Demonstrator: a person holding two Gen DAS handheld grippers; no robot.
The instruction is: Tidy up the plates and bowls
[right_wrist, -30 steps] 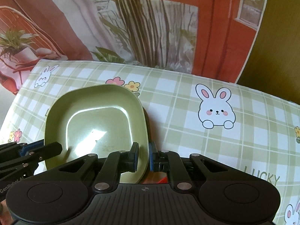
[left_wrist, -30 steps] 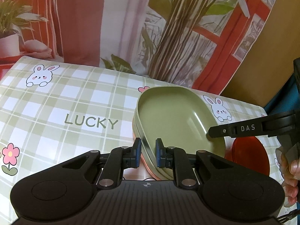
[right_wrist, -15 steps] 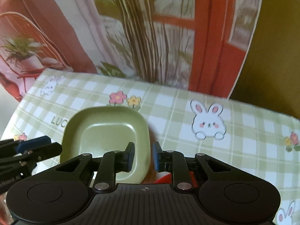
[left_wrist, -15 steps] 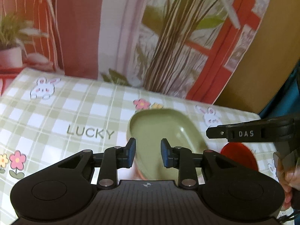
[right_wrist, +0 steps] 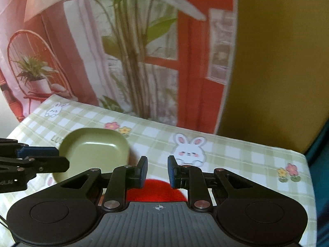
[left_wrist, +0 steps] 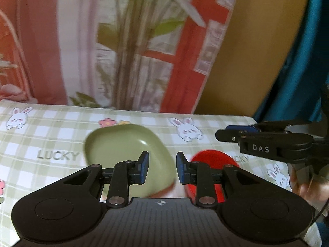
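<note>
Tabletop (left_wrist: 51, 135) under a green checked cloth printed with rabbits and flowers carries a square green plate (left_wrist: 125, 150) toward its far edge, left of the middle. Just beside it, nearer the front edge, lies a round red plate (left_wrist: 213, 156), partly hidden behind the gripper fingers. The left gripper (left_wrist: 160, 167) hangs above the tabletop with its jaws parted and nothing between the blue pads. The right gripper (right_wrist: 157, 169) hovers likewise, released and empty, over the red plate's far rim. A hand (left_wrist: 308, 187) holds the right gripper's handle.
</note>
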